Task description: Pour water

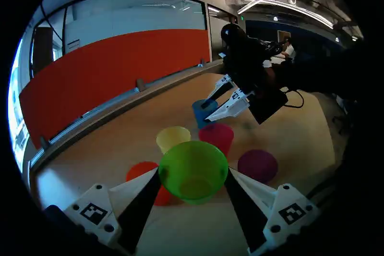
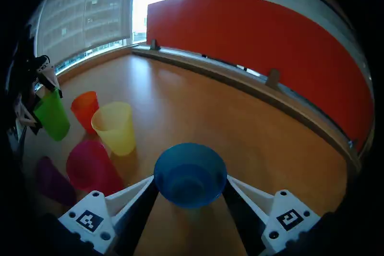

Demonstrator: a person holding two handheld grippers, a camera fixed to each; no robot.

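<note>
Two grippers, one cup each.
The big wooden table (image 1: 153, 121) runs along an orange wall (image 1: 110, 73). The left gripper (image 1: 193, 179) is closed partway, both fingers pressing the green cup (image 1: 193, 167) at 6 o'clock. The right gripper (image 2: 190, 181) squeezes the blue cup (image 2: 190, 172) the same way. From the green cup, the yellow cup (image 1: 173, 137) is at 11 o'clock, the pink cup (image 1: 217, 135) at 1, the purple cup (image 1: 258, 164) at 3, the orange cup (image 1: 141, 172) at 9.

no text, label, brand or number can be read anywhere here.
</note>
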